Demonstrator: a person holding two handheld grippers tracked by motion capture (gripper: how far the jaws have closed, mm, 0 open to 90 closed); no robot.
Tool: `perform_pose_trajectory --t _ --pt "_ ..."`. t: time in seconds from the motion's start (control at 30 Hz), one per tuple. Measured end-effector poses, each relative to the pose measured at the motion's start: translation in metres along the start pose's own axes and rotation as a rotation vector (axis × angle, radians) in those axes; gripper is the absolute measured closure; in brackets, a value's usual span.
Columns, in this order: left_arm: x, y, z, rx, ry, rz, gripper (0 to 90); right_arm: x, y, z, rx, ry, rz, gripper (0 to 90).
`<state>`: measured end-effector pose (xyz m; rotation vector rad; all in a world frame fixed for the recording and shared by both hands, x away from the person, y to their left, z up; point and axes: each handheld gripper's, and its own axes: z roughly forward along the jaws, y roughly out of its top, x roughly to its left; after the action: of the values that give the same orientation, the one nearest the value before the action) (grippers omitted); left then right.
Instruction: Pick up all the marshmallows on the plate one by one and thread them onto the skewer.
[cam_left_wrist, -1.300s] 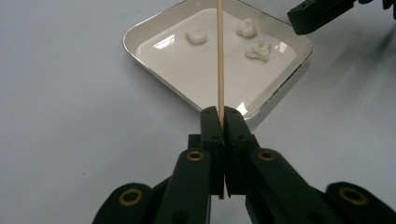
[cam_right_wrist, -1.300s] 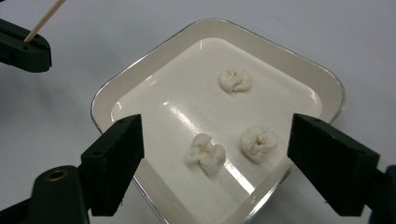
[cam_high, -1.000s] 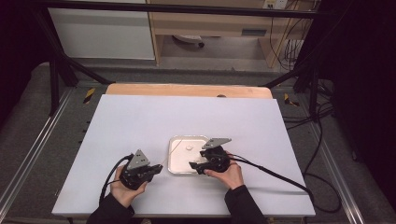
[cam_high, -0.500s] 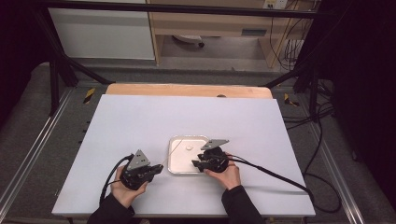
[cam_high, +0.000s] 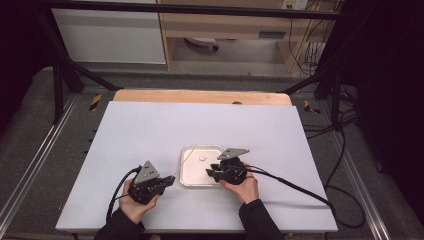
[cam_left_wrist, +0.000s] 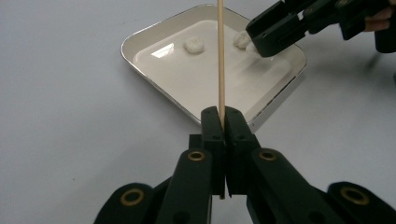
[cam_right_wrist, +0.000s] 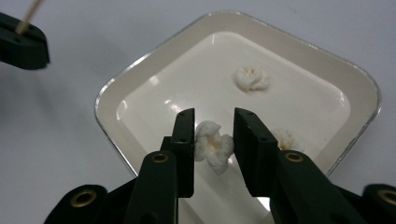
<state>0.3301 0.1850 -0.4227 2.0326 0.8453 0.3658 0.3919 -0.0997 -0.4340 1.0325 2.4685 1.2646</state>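
Work laid out on a pale tabletop (cam_high: 150, 130), with a shallow white tray (cam_high: 186, 176) near the front edge between the two hands. Left gripper (cam_left_wrist: 223, 122) clenched on a thin wooden skewer (cam_left_wrist: 220, 56), stick slanting over the tray's near rim. Right gripper (cam_right_wrist: 214, 135) down inside the tray, fingers (cam_right_wrist: 185, 135) having just been closing around a piece of popcorn (cam_right_wrist: 213, 145), near contact on both sides, firm pinch not yet certain. Two more pieces (cam_right_wrist: 252, 77) loose on the tray floor farther in. Best done gently: close just enough to hold the brittle kernel without crushing it, lift straight clear of the tray, then bring it to the skewer's tip with the stick kept steady and centred on the kernel's thickest part.
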Motion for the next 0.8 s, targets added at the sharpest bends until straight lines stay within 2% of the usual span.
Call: perform_pose_trajectory --t 0.27,0.5,0.73,0.8 --pt "-0.004 -0.002 -0.002 -0.048 0.007 0.000 88.4 0.000 0.017 -0.027 -0.135 0.096 0.052 70.5" --pt "-0.006 -0.002 -0.003 -0.069 0.007 0.005 88.4 -0.004 0.031 -0.045 -0.252 0.188 0.132 71.2" --pt "-0.010 -0.001 -0.003 -0.085 -0.003 0.014 88.4 -0.012 0.042 -0.057 -0.340 0.241 0.203 71.6" --pt "-0.010 -0.001 -0.004 -0.088 -0.013 0.018 88.4 -0.013 0.046 -0.058 -0.348 0.241 0.209 71.6"
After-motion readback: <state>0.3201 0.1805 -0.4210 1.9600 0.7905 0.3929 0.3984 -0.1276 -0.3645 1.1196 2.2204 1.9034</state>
